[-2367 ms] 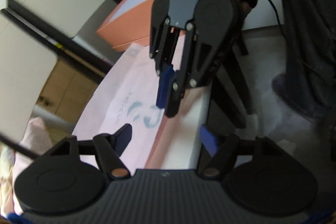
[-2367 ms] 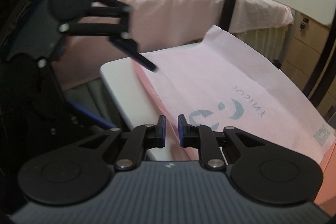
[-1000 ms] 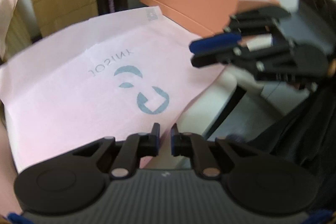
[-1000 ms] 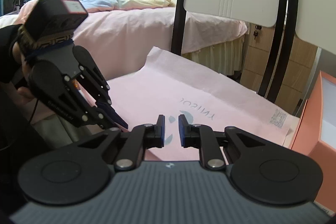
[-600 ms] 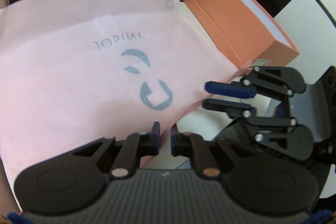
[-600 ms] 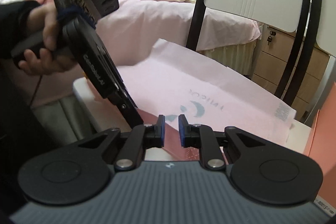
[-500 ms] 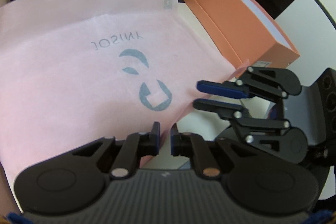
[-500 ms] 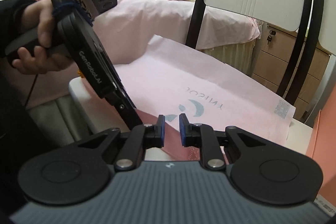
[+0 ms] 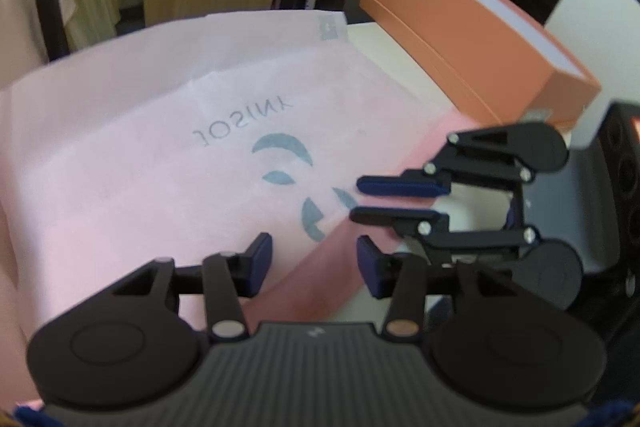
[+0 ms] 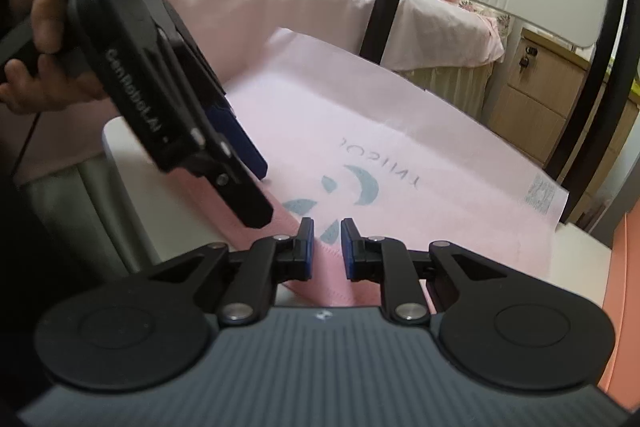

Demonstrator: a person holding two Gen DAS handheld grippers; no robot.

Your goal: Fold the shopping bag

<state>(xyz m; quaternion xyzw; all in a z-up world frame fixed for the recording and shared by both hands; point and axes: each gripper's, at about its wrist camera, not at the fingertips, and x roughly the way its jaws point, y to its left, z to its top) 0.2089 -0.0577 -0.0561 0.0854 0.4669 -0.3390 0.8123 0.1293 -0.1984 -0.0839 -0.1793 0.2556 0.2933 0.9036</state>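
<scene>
White table point(image 9: 404, 75), flat pink shopping bag point(image 9: 168, 131), closed orange box point(image 9: 472, 39)

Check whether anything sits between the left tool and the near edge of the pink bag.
Nothing visible does. The left tool, its jaws opening, hangs right over the pink bag at its near edge. The right tool comes in from the side, and the orange box lies beyond the bag.

- The right gripper point(image 10: 326, 247) sits low over the near edge of the pink shopping bag point(image 10: 400, 163), its jaws nearly together with nothing between them.
- Left of it, the left gripper point(image 10: 256, 187) reaches down to the bag, jaws opening.
- A hand point(image 10: 44, 39) holds it.
</scene>
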